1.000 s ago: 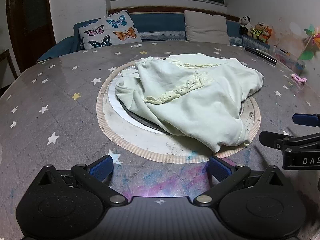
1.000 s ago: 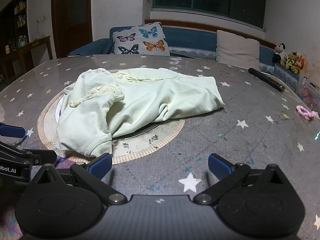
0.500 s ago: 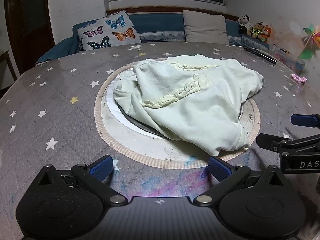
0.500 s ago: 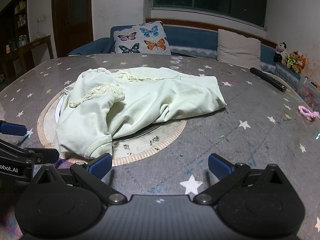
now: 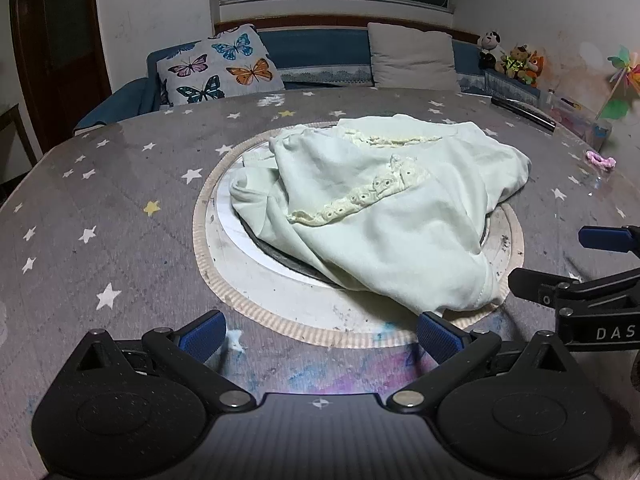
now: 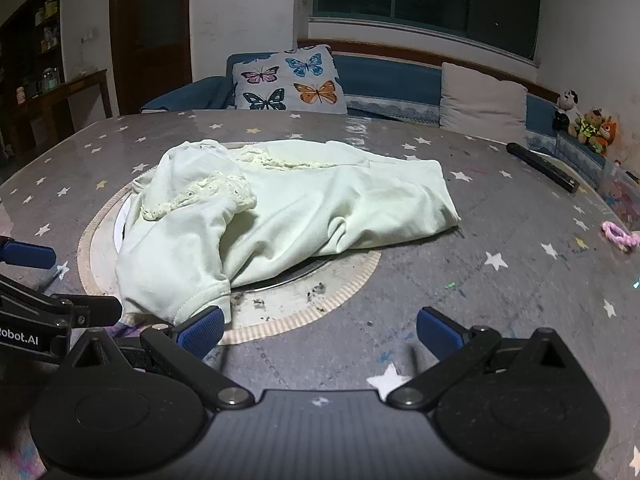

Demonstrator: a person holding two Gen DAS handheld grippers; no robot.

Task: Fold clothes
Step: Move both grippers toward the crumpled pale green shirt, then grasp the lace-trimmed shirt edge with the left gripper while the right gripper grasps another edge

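A pale green garment (image 5: 384,208) with lace trim lies crumpled on the round insert (image 5: 256,280) in the middle of the star-patterned table; it also shows in the right wrist view (image 6: 280,216). My left gripper (image 5: 320,338) is open just short of the garment's near hem, its right pad almost at the hem corner. My right gripper (image 6: 320,336) is open too, its left pad close to the same hem corner. Each gripper appears at the edge of the other's view, right gripper (image 5: 592,264), left gripper (image 6: 48,280). Neither holds anything.
A black remote (image 6: 542,166) and a pink hair tie (image 6: 620,236) lie on the table's right side. A clear box (image 5: 576,118) stands at the far right edge. A sofa with a butterfly cushion (image 5: 218,68) runs behind the table.
Both grippers have crept slightly forward toward the garment's near hem. The garment has not moved and both grippers stay open.
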